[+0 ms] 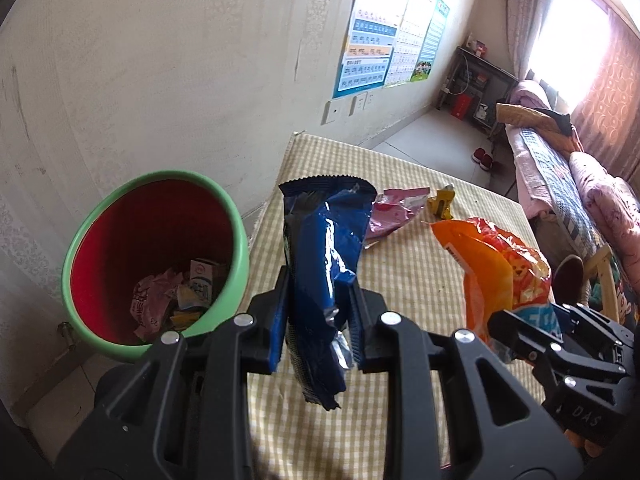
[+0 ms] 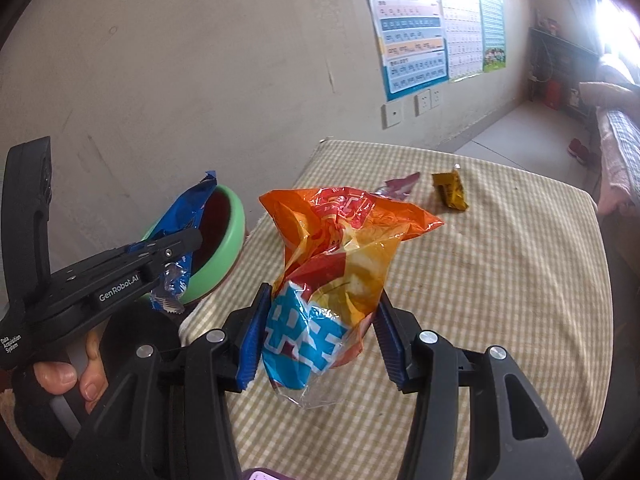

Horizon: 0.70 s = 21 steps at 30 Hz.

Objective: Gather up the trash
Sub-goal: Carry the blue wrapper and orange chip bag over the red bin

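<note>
My left gripper (image 1: 318, 320) is shut on a blue snack wrapper (image 1: 320, 248) and holds it above the table's left edge, beside the green bin with a red inside (image 1: 236, 216). The bin holds several wrappers (image 1: 172, 300). My right gripper (image 2: 316, 332) is shut on an orange snack bag (image 2: 340, 248) and holds it above the checked tablecloth (image 2: 500, 280). The left gripper (image 2: 160, 256) with the blue wrapper (image 2: 180, 216) shows in the right wrist view, next to the bin (image 2: 228, 252). A pink wrapper (image 1: 392, 212) and a yellow wrapper (image 1: 440, 204) lie on the table.
The wall runs close behind the bin and table. A bed with quilts (image 1: 560, 168) stands at the right. A dark shelf (image 1: 476, 80) stands at the far end of the room. Posters (image 1: 380, 48) hang on the wall.
</note>
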Each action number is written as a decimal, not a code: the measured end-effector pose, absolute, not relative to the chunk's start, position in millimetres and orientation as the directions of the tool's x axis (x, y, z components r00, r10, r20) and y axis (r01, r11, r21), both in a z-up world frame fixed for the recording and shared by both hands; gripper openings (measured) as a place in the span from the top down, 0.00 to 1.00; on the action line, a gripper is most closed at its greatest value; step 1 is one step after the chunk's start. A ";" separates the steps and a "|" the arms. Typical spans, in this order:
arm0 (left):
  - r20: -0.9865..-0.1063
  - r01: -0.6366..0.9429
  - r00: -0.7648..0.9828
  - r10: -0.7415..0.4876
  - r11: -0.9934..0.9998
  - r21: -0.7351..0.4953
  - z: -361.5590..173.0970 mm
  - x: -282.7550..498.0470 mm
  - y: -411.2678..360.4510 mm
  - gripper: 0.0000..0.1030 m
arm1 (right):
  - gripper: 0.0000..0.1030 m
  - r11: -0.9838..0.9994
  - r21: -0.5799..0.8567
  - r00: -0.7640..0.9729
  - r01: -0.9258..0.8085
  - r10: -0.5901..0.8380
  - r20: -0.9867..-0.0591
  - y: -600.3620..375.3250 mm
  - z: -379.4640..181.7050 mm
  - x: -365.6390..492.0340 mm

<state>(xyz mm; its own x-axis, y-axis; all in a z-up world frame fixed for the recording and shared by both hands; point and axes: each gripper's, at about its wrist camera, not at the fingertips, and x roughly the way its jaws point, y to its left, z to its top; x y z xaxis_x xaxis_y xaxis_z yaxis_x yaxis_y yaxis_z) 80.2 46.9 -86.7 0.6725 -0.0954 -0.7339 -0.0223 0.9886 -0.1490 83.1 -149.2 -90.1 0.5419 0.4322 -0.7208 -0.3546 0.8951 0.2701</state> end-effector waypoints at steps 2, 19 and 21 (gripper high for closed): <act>-0.735 -0.035 0.672 -0.092 0.987 -0.156 -87.5 80.8 53.6 0.76 | 0.53 0.890 0.265 0.536 -0.370 0.438 -0.722 -141.7 -90.0 85.6; -0.751 -0.144 0.660 -0.011 0.979 -0.142 -94.7 79.4 110.0 0.75 | 0.53 0.856 0.220 0.508 -0.468 0.464 -0.726 -84.1 -84.3 104.3; -0.755 -0.172 0.656 0.010 0.976 -0.137 -95.8 78.5 122.4 0.75 | 0.53 0.849 0.214 0.502 -0.483 0.469 -0.726 -75.5 -84.4 106.1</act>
